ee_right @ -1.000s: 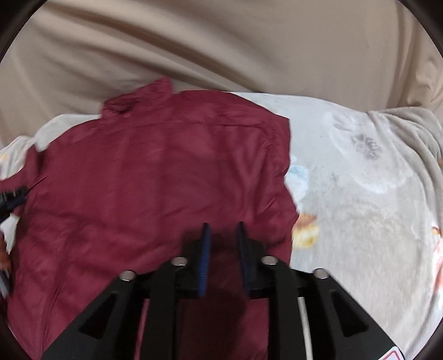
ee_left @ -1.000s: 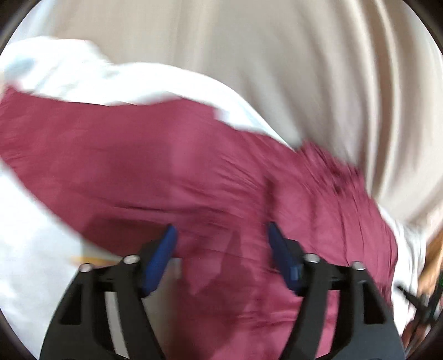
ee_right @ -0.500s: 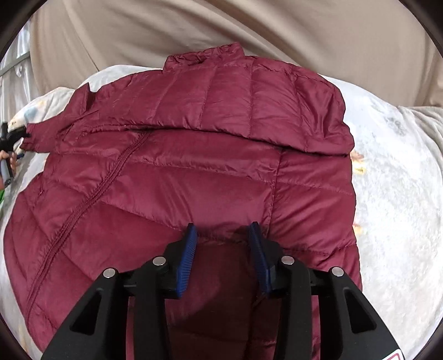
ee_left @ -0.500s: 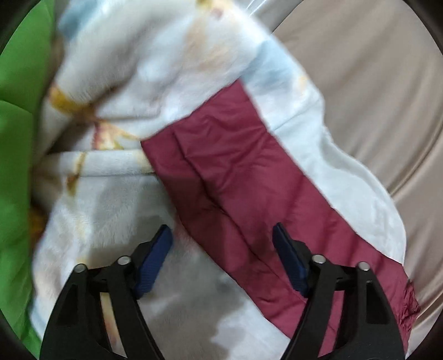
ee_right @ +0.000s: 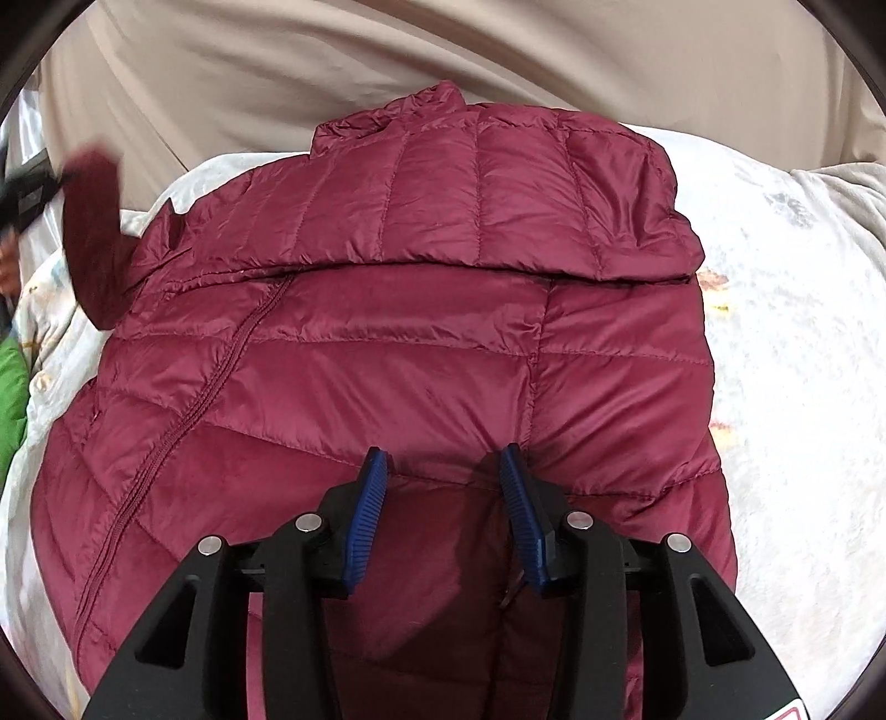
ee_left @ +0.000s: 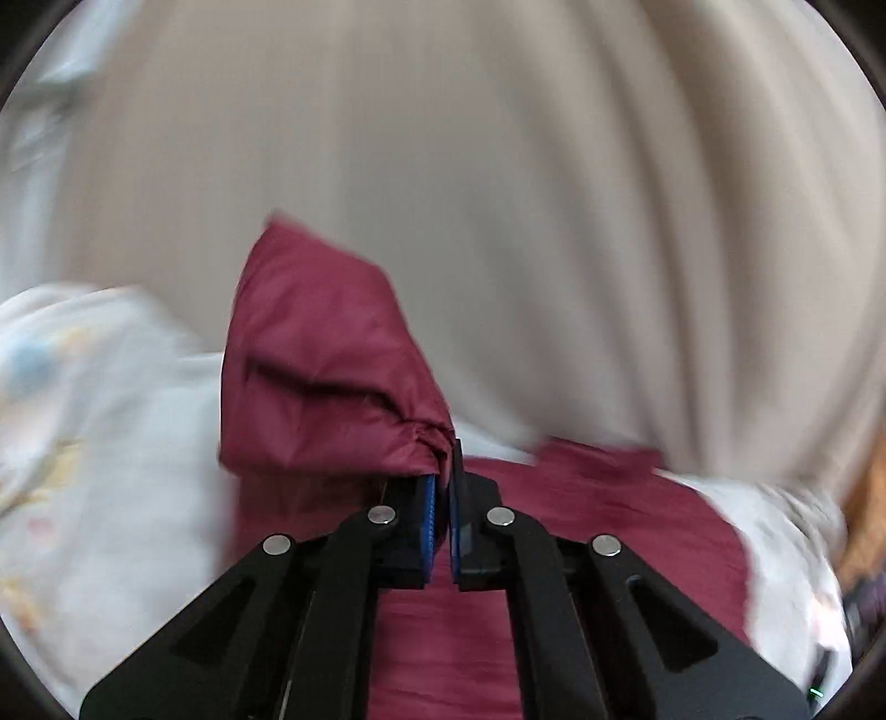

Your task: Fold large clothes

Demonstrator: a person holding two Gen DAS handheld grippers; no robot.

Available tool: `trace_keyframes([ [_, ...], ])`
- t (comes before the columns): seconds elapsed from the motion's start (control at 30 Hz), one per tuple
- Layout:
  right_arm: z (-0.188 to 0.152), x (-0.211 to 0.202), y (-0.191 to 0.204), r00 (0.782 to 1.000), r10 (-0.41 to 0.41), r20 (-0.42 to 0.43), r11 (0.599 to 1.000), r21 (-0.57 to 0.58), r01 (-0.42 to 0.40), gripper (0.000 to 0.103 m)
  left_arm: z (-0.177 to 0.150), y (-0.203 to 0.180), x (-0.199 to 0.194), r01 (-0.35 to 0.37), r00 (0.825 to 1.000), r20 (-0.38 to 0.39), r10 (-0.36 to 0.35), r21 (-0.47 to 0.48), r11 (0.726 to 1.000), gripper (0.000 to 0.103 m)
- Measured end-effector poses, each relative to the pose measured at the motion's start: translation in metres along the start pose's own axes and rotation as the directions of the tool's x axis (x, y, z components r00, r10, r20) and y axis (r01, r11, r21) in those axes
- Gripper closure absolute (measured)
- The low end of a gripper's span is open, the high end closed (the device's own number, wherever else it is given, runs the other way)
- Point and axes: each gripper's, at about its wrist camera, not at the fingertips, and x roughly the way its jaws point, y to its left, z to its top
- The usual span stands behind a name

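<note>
A maroon quilted down jacket (ee_right: 387, 343) lies spread on a white patterned blanket (ee_right: 786, 343), its upper part folded over near the collar. My right gripper (ee_right: 443, 471) is open and empty, low over the jacket's lower half. My left gripper (ee_left: 441, 471) is shut on the cuff of the jacket's sleeve (ee_left: 315, 365) and holds it lifted above the blanket (ee_left: 99, 443). In the right wrist view that raised sleeve (ee_right: 94, 232) shows at the far left with the left gripper (ee_right: 27, 183) beside it. The left wrist view is blurred.
A beige curtain (ee_right: 443, 50) hangs behind the blanket and fills the top of the left wrist view (ee_left: 554, 194). A green cloth (ee_right: 11, 399) lies at the left edge. Bare blanket lies right of the jacket.
My left gripper has closed on the sleeve cuff and lifted it off the blanket. My right gripper has opened wider and stays over the jacket.
</note>
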Motion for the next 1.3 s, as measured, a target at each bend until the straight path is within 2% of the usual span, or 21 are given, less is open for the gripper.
trace_keyframes([
  [0.03,0.000,0.000,0.000,1.000,0.003,0.001,1.000,0.002,-0.003,0.061,-0.010,-0.044,0.011,0.077,0.996,-0.038,-0.075,0.039,0.996,0.100],
  [0.1,0.000,-0.001,-0.002,1.000,0.014,0.002,1.000,0.010,-0.014,0.061,-0.032,-0.100,0.031,0.158,0.983,-0.110,-0.150,0.072,0.985,0.100],
  [0.17,-0.001,-0.001,-0.004,1.000,0.027,0.006,0.999,0.021,-0.027,0.061,-0.068,-0.151,0.060,0.223,0.957,-0.210,-0.200,0.091,0.971,0.097],
  [0.27,-0.001,-0.003,-0.006,0.999,0.052,0.009,0.998,0.040,-0.052,0.057,-0.133,-0.200,0.113,0.249,0.909,-0.367,-0.197,0.102,0.963,0.086],
  [0.33,-0.001,-0.004,-0.007,0.998,0.069,0.011,0.996,0.052,-0.069,0.054,-0.171,-0.212,0.137,0.219,0.878,-0.455,-0.147,0.110,0.969,0.063],
  [0.37,0.000,-0.005,-0.008,0.997,0.079,0.013,0.995,0.057,-0.080,0.053,-0.182,-0.211,0.138,0.214,0.872,-0.468,-0.142,0.104,0.971,0.061],
  [0.4,0.000,-0.005,-0.008,0.996,0.086,0.015,0.994,0.061,-0.087,0.052,-0.188,-0.209,0.134,0.215,0.872,-0.466,-0.146,0.098,0.972,0.058],
  [0.5,0.000,-0.010,-0.010,0.994,0.108,0.026,0.991,0.076,-0.109,0.051,-0.177,-0.194,0.115,0.263,0.869,-0.444,-0.217,0.044,0.964,0.032],
  [0.53,0.000,-0.011,-0.011,0.994,0.109,0.031,0.990,0.081,-0.111,0.050,-0.171,-0.189,0.108,0.266,0.875,-0.428,-0.227,0.031,0.964,0.022],
  [0.6,0.002,-0.018,-0.015,0.994,0.096,0.055,0.990,0.103,-0.101,0.045,-0.152,-0.166,0.084,0.259,0.903,-0.358,-0.239,0.009,0.966,0.011],
  [0.67,0.008,-0.029,-0.022,0.992,0.090,0.093,0.985,0.138,-0.103,0.041,-0.138,-0.130,0.064,0.226,0.927,-0.306,-0.216,-0.002,0.974,0.010],
  [0.73,0.017,-0.037,-0.026,0.987,0.104,0.120,0.977,0.171,-0.124,0.035,-0.131,-0.096,0.052,0.179,0.937,-0.299,-0.178,-0.024,0.983,0.010],
  [0.83,0.041,-0.037,-0.030,0.986,0.113,0.124,0.967,0.216,-0.138,0.030,-0.132,-0.039,0.057,0.071,0.935,-0.337,-0.108,-0.120,0.990,0.010],
  [0.97,0.072,-0.011,-0.027,0.995,0.068,0.077,0.968,0.236,-0.085,0.030,-0.145,0.035,0.057,-0.026,0.927,-0.361,-0.101,-0.330,0.944,0.012],
  [1.03,0.082,0.009,-0.027,0.997,0.064,0.044,0.960,0.270,-0.074,0.030,-0.149,0.058,0.061,-0.048,0.923,-0.369,-0.107,-0.387,0.921,0.015],
  [1.07,0.085,0.018,-0.027,0.997,0.066,0.027,0.955,0.286,-0.071,0.033,-0.151,0.065,0.066,-0.050,0.921,-0.371,-0.117,-0.412,0.910,0.017],
  [1.1,0.088,0.026,-0.026,0.997,0.070,0.011,0.951,0.301,-0.070,0.049,-0.150,0.066,0.068,-0.051,0.921,-0.371,-0.121,-0.421,0.905,0.019],
  [1.13,0.092,0.035,-0.023,0.997,0.077,-0.010,0.947,0.314,-0.070,0.071,-0.147,0.065,0.071,-0.049,0.922,-0.368,-0.122,-0.422,0.905,0.022],
  [1.2,0.101,0.040,-0.017,0.997,0.076,-0.018,0.949,0.309,-0.066,0.097,-0.144,0.068,0.070,-0.036,0.925,-0.360,-0.121,-0.399,0.916,0.033],
  [1.23,0.109,0.036,-0.011,0.997,0.076,0.000,0.953,0.293,-0.073,0.098,-0.140,0.064,0.074,-0.034,0.927,-0.358,-0.112,-0.377,0.926,0.042],
  [1.3,0.131,0.007,0.007,0.992,0.049,0.114,0.977,0.202,-0.072,0.099,-0.132,0.055,0.081,-0.044,0.928,-0.361,-0.090,-0.346,0.937,0.056],
])
